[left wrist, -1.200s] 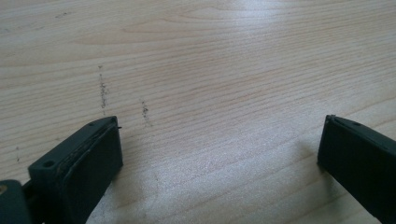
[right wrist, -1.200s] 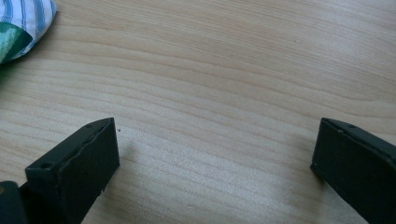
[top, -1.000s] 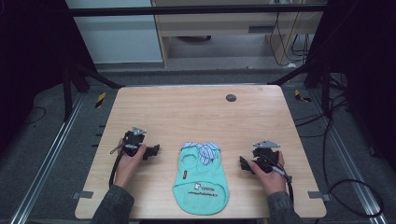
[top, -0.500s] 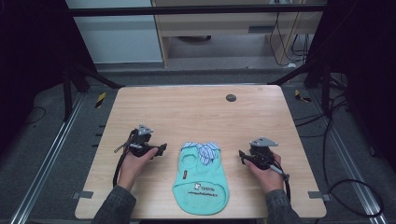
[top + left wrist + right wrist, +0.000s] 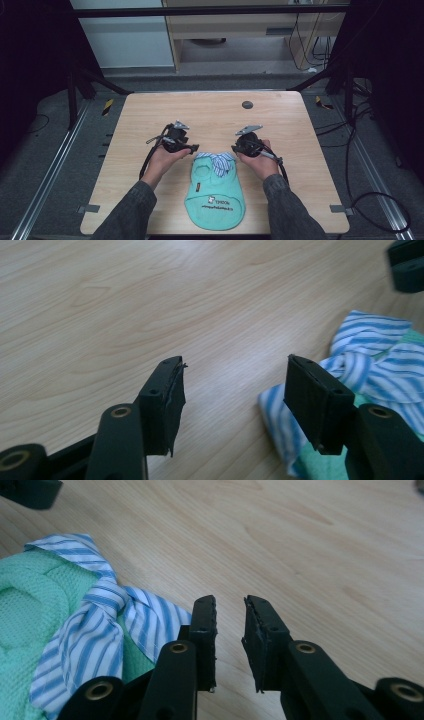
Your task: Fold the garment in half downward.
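A small mint-green garment (image 5: 215, 192) with a blue-and-white striped collar (image 5: 216, 161) lies flat on the wooden table (image 5: 210, 117), near its front edge. My left gripper (image 5: 192, 148) sits just left of the collar, pointing at it. Its jaws stand wide open over bare wood, and the right pad (image 5: 312, 400) is beside the striped collar (image 5: 370, 355). My right gripper (image 5: 234, 148) is just right of the collar, jaws pointing left. In the right gripper view the jaws are a narrow gap apart with nothing between them, and the collar (image 5: 100, 605) and green fabric (image 5: 30, 610) lie to their left.
A small dark round disc (image 5: 247, 105) sits on the table towards the far edge. Black cables trail from both grippers along the person's forearms. Metal frame rails run along both sides of the table, and cables lie on the floor at right.
Both grippers have moved inward and away from the person, from beside the garment's middle to either side of its collar. The garment has not moved.
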`<state>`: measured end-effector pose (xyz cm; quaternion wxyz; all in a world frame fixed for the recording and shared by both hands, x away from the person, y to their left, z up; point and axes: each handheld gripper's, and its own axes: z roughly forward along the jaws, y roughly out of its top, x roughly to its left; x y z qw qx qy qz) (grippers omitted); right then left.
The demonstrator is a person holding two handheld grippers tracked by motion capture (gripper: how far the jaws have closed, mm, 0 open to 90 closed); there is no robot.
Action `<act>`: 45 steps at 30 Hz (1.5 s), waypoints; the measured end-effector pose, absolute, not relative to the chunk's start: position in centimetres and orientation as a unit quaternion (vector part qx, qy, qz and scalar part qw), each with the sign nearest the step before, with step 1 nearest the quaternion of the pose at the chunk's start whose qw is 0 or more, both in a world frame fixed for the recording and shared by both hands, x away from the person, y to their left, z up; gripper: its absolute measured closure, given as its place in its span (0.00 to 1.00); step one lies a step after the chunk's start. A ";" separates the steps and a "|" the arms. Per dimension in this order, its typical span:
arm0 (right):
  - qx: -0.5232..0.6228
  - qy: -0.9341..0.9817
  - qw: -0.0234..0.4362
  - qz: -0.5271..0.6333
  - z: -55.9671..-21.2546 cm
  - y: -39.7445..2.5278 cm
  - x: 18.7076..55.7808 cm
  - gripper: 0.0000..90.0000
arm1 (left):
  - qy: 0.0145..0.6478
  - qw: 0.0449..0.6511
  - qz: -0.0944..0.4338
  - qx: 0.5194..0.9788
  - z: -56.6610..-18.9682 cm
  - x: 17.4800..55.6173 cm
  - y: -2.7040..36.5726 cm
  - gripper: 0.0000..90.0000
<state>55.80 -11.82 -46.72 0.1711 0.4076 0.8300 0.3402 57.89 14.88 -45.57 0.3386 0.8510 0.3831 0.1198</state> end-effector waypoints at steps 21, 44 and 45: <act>0.424 0.848 0.113 0.299 -48.6 -9.8 56.3 0.63 | 0.377 0.303 0.089 0.871 -48.5 57.8 13.7 0.43; 0.370 0.878 0.089 0.292 -47.2 -9.3 55.2 0.93 | 0.326 0.318 0.056 0.889 -47.5 56.5 13.6 0.94; 0.370 0.878 0.089 0.292 -47.2 -9.3 55.2 0.93 | 0.326 0.318 0.056 0.889 -47.5 56.5 13.6 0.94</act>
